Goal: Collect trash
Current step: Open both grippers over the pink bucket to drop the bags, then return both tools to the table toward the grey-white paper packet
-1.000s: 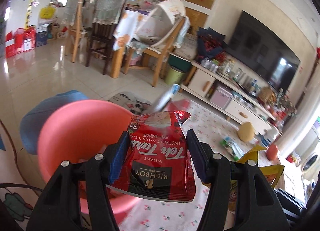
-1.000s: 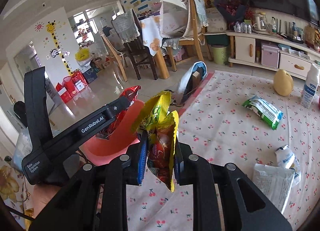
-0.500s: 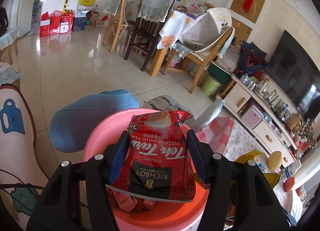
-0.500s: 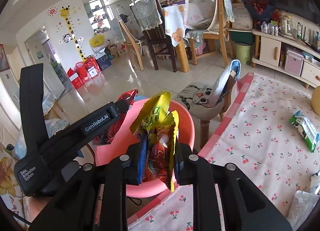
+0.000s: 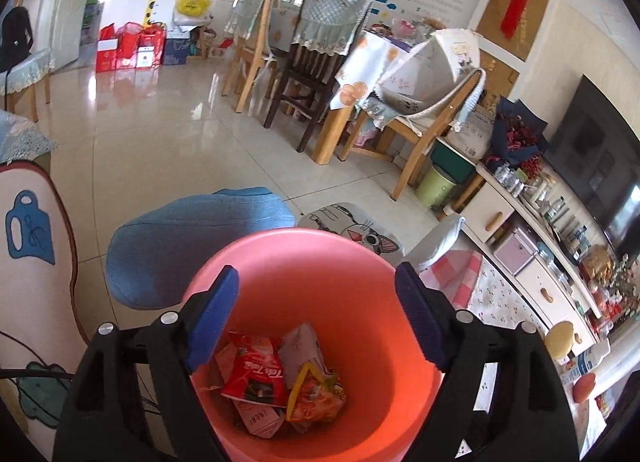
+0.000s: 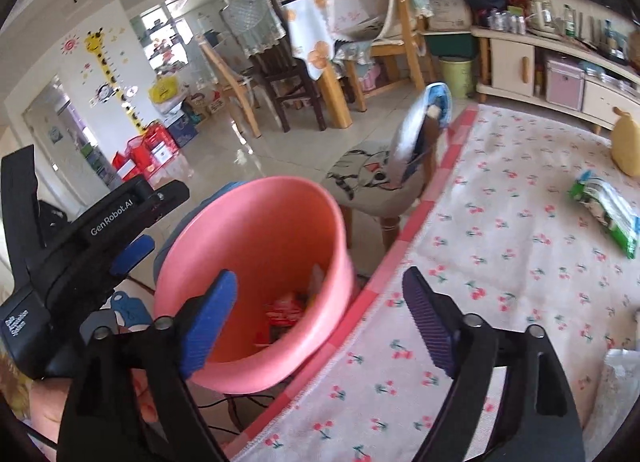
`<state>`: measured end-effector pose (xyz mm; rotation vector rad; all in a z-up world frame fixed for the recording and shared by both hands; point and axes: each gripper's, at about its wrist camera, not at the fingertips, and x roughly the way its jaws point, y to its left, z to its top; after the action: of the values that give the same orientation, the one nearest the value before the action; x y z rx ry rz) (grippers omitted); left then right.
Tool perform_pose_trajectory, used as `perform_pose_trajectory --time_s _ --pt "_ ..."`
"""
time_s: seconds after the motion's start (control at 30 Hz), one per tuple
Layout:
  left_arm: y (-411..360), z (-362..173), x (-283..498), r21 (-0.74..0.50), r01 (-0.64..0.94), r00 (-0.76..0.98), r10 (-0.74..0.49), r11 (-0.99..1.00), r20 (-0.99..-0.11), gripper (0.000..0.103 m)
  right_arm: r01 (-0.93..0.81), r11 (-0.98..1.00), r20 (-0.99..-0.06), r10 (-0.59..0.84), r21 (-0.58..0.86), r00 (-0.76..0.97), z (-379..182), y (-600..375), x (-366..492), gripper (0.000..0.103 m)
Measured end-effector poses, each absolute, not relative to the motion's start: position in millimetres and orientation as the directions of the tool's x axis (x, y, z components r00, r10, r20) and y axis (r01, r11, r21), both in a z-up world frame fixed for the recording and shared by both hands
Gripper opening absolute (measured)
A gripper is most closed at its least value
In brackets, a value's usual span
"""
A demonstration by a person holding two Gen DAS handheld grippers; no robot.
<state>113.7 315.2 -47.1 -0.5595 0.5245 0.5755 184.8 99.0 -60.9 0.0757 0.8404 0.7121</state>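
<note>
A pink bucket [image 5: 372,270] stands on the floor at the edge of a cherry-print mat; it also shows in the right wrist view [image 6: 256,213]. Inside lie a red milk-tea packet [image 5: 254,376], a yellow-orange snack bag [image 5: 316,400] and other wrappers. My left gripper [image 5: 316,314] is open and empty right above the bucket's mouth; it also shows in the right wrist view [image 6: 132,250]. My right gripper [image 6: 316,318] is open and empty beside the bucket's rim. A green wrapper [image 6: 608,213] lies on the mat at the right.
A small cat-print stool [image 6: 372,177] stands just behind the bucket, a blue cushion [image 5: 192,234] to its left. The cherry-print mat [image 6: 500,262] spreads to the right. A dining table and chairs [image 5: 320,73] stand farther back, a low cabinet [image 5: 532,262] along the right wall.
Both grippers opened over the bucket. The red tea packet and the yellow snack bag dropped out of them and now lie inside it.
</note>
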Motion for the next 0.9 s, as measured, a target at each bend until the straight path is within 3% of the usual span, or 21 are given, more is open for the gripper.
perform_pose_trajectory --time_s 0.37,0.9 --pt "270.6 -38.4 120.4 -0.299 -0.492 0.803 0.293 0.818 -0.519 0.089 -0.519 0.839 -0.648 0.487 0.162 0.586 -55.3 38.8 155.9 0.094" --pt "189.2 -33.5 131.5 -0.207 -0.302 0.805 0.133 0.931 -0.577 0.091 -0.386 0.917 -0.614 0.36 0.095 0.703 -47.7 -56.7 136.8 0.097"
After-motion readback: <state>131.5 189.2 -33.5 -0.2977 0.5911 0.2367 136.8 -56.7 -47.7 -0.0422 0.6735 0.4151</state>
